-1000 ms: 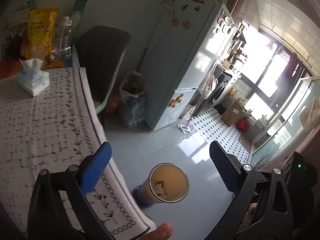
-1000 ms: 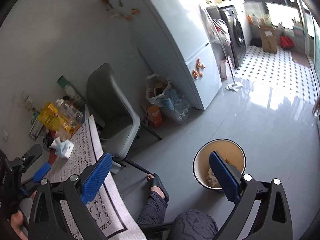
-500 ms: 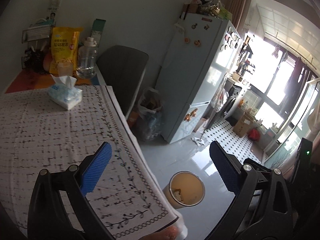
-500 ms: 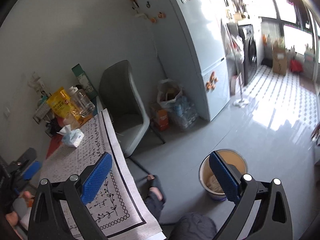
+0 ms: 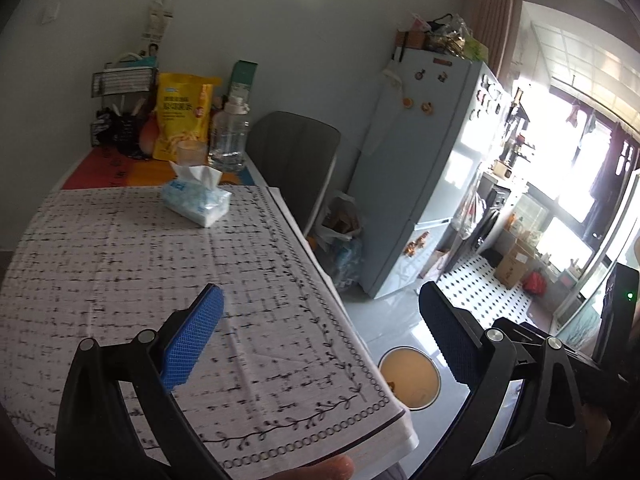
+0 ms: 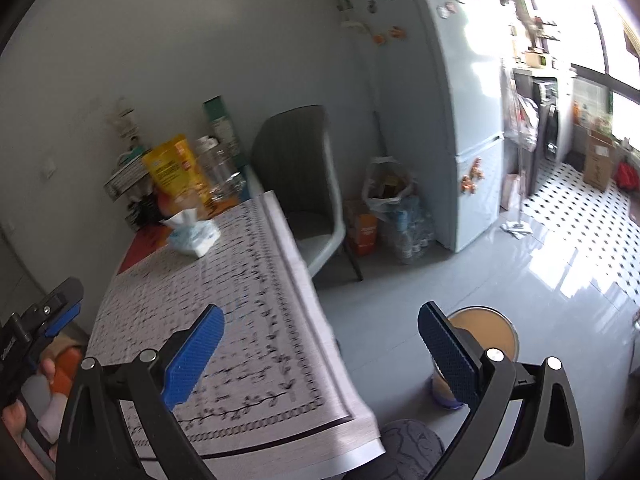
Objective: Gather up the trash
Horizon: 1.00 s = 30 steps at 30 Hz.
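Note:
A yellow trash bin [image 5: 410, 376] stands on the grey floor beside the table's near right corner, with scraps in its bottom; it also shows in the right wrist view [image 6: 486, 332]. My left gripper [image 5: 320, 344] is open and empty above the table's patterned cloth [image 5: 160, 264]. My right gripper [image 6: 320, 350] is open and empty over the table's right edge, left of the bin. The left gripper [image 6: 56, 312] shows at the left of the right wrist view. I see no loose trash on the cloth.
A tissue pack [image 5: 196, 196] lies at the table's far end, with a yellow snack bag [image 5: 182, 128], a clear bottle [image 5: 230, 140] and a rack behind. A grey chair [image 5: 296, 160], bags [image 5: 340, 224] and a fridge [image 5: 420, 168] stand to the right.
Both grippers have swung left and up, away from the bin toward the table. The bin has slid to the lower right of both views. Both stay open and empty.

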Motion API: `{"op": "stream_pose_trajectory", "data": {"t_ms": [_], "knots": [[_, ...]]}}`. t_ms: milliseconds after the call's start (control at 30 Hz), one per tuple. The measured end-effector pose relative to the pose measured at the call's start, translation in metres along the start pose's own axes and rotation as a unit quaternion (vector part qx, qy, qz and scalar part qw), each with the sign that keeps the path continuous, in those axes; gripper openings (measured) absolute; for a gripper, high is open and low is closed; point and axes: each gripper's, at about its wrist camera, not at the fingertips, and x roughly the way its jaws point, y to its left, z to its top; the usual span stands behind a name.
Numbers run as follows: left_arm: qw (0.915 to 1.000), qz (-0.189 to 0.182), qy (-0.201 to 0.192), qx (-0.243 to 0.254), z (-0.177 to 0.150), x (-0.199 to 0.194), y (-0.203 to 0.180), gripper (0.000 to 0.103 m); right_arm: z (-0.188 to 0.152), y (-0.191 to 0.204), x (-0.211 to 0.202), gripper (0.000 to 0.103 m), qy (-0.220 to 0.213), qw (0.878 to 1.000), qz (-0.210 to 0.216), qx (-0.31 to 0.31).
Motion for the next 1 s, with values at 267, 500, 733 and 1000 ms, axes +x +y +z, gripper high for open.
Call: {"op": "stream_pose_trajectory", "data": {"t_ms": [267, 500, 733, 1000], "knots": [[0.9999, 0.015, -0.003, 0.005, -0.006, -0.016, 0.01, 0.097, -0.008, 0.025, -0.007, 0.095, 0.002, 0.999, 0.027, -0.018], [0.9999, 0.007, -0.012, 0.009, -0.006, -0.024, 0.004, 0.097, -0.009, 0.026, -0.012, 0.095, -0.004, 0.999, 0.032, -0.022], [0.9999, 0.003, -0.015, 0.002, -0.007, -0.024, 0.005, 0.097, -0.009, 0.025, -0.01, 0.095, -0.006, 0.999, 0.036, -0.026], [0.9999, 0.002, -0.01, 0.0, -0.011, -0.02, 0.007, 0.097, -0.013, 0.022, -0.007, 0.095, -0.002, 0.999, 0.037, -0.023]]}}
